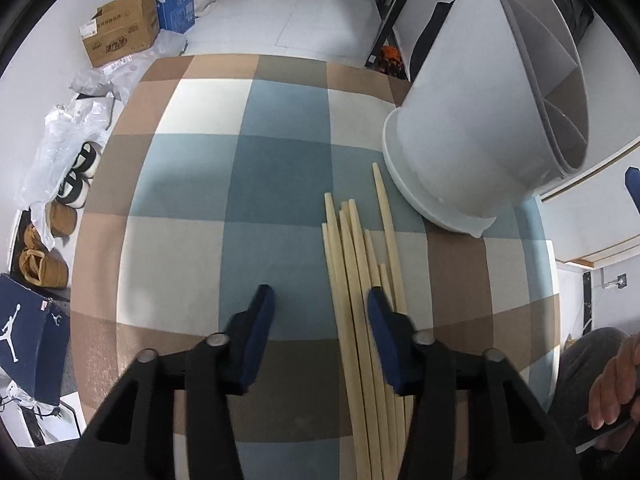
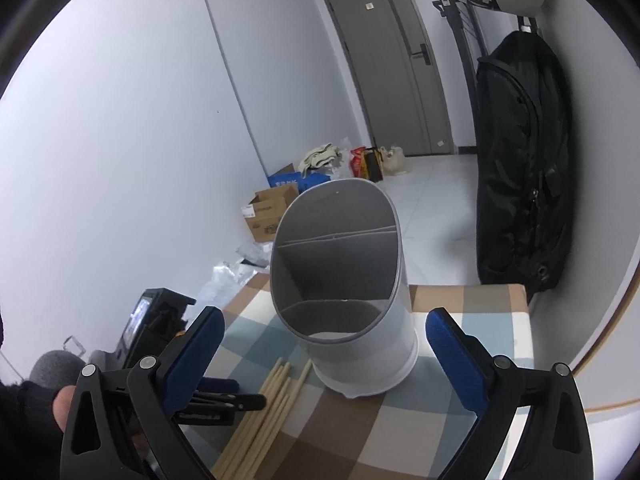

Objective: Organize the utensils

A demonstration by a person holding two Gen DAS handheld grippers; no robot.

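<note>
Several pale wooden chopsticks lie side by side on the checked tablecloth. A white utensil holder with grey inner dividers stands upright behind them to the right. My left gripper is open just above the cloth, its right finger over the chopsticks, holding nothing. In the right wrist view the holder stands in the middle, the chopsticks lie to its lower left, and the left gripper's fingers reach them. My right gripper is open wide, in front of the holder, empty.
The table's far edge drops to a tiled floor with cardboard boxes, plastic bags and shoes. A black bag hangs on the wall behind the table at right. A door is at the back.
</note>
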